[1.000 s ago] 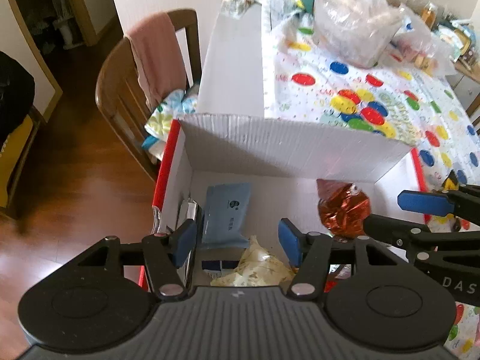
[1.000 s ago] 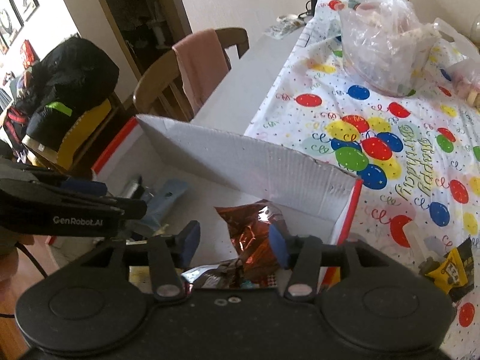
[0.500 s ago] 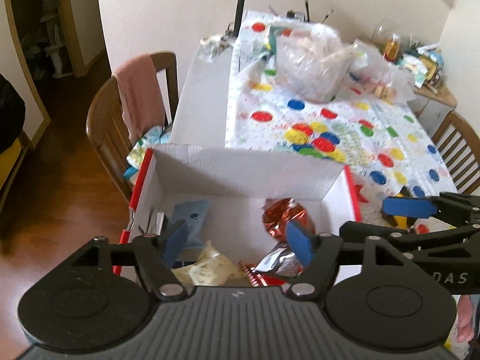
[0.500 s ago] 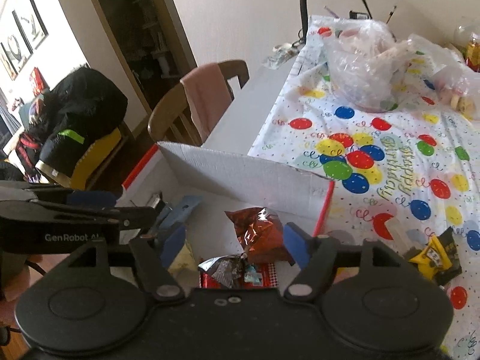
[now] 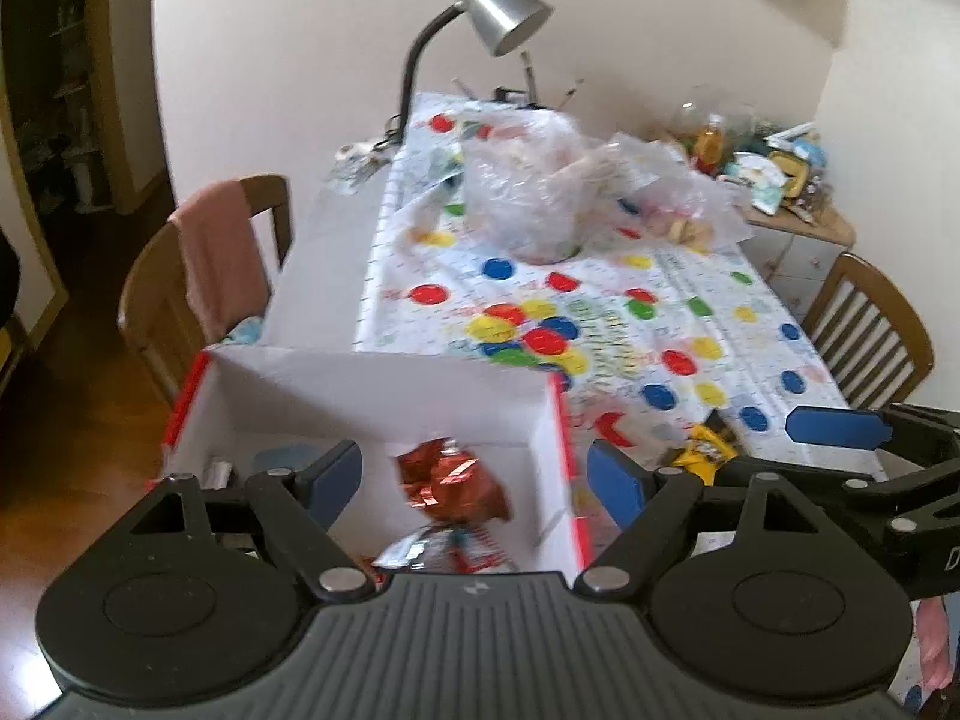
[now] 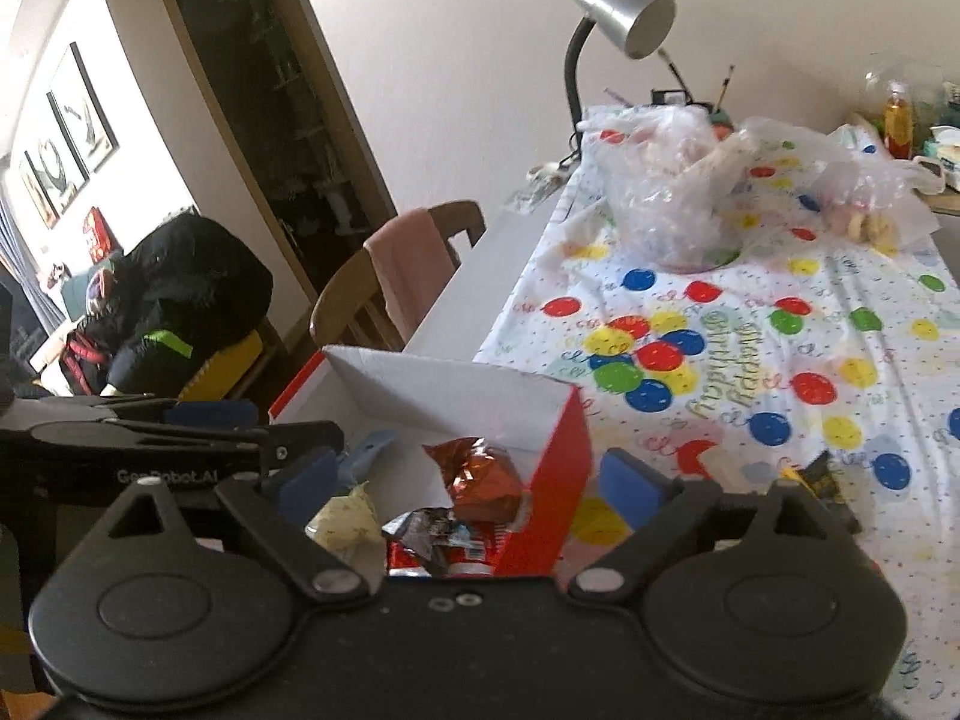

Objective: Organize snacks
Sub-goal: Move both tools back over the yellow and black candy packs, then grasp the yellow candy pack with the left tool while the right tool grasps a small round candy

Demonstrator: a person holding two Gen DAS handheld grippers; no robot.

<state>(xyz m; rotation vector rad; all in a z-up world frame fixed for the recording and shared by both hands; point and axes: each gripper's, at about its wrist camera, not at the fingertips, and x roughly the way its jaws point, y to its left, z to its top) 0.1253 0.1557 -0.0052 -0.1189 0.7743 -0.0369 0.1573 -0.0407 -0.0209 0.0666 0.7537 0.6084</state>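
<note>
Left wrist view showed the left gripper (image 5: 474, 474) wide open and empty, lifted back from the box (image 5: 384, 396) it had hovered inside a second earlier. The copper snack bag (image 5: 450, 480) lay in the box at lower centre. The right gripper (image 6: 462, 480) was likewise open. The yellow packet (image 5: 705, 450), lower right on the tablecloth (image 5: 630, 312), probably came next.

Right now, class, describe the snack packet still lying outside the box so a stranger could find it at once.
Start at the long table under the balloon-print birthday cloth. At its near end stands a red and white cardboard box of snacks. Just right of that box, on the cloth, lies the yellow and black packet: the only snack there outside the box.
</note>
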